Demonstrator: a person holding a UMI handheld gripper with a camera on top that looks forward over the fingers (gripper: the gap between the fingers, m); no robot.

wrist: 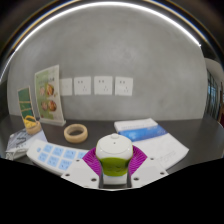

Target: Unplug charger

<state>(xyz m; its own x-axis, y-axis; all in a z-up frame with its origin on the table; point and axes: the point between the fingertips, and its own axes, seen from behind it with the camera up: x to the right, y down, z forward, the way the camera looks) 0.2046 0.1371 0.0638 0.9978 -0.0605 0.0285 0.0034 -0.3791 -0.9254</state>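
The charger (pixel 114 150) is a small rounded white block with a yellow-green lower half. It stands between my gripper's (pixel 114 160) two fingers, on a white flat panel (pixel 165 153) that lies on the grey table. The magenta pads (pixel 92 160) press on its left and right sides with no gap showing, so the gripper is shut on it. The charger's underside and any socket beneath it are hidden by its body and the fingers.
A white sheet with blue squares (pixel 55 155) lies left of the fingers. Beyond it are a tape roll (pixel 75 132), a smaller roll (pixel 33 126) and a standing leaflet (pixel 47 93). A blue-and-white packet (pixel 140 128) lies ahead. Three wall plates (pixel 103 86) are on the grey wall.
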